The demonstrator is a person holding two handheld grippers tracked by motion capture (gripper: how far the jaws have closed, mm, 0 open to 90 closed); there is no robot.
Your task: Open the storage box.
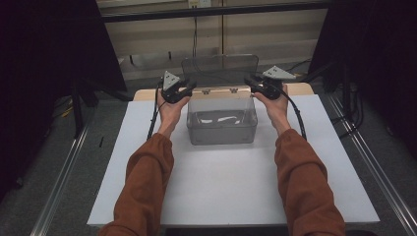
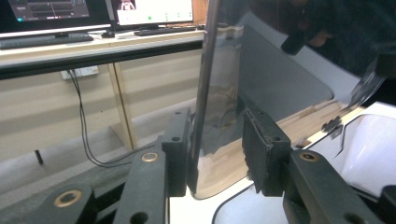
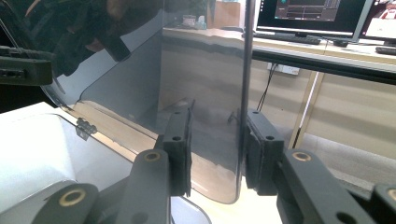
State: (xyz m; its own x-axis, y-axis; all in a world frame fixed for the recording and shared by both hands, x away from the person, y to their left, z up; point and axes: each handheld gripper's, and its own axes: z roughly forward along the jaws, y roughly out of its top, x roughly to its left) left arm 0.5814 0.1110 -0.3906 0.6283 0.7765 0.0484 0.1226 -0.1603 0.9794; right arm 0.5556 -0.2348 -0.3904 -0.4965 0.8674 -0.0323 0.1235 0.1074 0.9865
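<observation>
A clear grey plastic box [image 1: 221, 123] stands on the white table top [image 1: 221, 187], a little back of its middle. Its hinged lid [image 1: 220, 69] is raised upright behind it. My left gripper [image 1: 189, 88] is at the lid's left edge and my right gripper [image 1: 251, 84] at its right edge. In the left gripper view the lid [image 2: 280, 79] runs between the jaws of the left gripper [image 2: 217, 140], and its lower corner spans from pad to pad. In the right gripper view the lid [image 3: 126, 79] likewise sits between both pads of the right gripper [image 3: 217, 140].
Small hinges [image 1: 206, 91] join lid and box at the back rim. A wooden strip [image 1: 147, 94] lies under the table top's far edge. Beyond it stand a desk with monitors [image 2: 154, 9] and hanging cables [image 2: 79, 116]. Metal rails [image 1: 59, 182] run along both sides.
</observation>
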